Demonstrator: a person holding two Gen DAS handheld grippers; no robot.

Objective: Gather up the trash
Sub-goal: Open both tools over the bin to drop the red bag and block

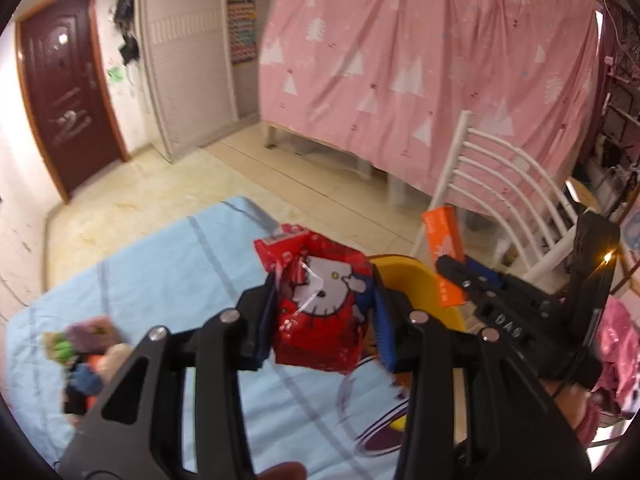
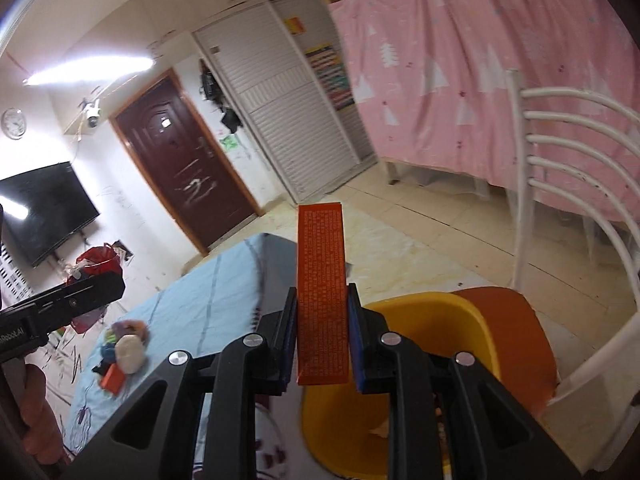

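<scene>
My left gripper [image 1: 324,300] is shut on a red Hello Kitty snack packet [image 1: 320,304] and holds it above the blue tablecloth. My right gripper [image 2: 322,312] is shut on a long orange box [image 2: 322,292], held upright; the box [image 1: 444,248] and that gripper [image 1: 464,276] also show at the right of the left wrist view. A yellow bin [image 2: 424,364] stands just below and right of the orange box; its rim [image 1: 420,280] shows behind the packet.
A pile of small items [image 2: 122,348] lies on the blue tablecloth [image 2: 192,308] at the left. A white slatted chair [image 2: 568,208] with an orange seat [image 2: 520,340] stands at the right. A pink curtain [image 1: 420,64] hangs behind.
</scene>
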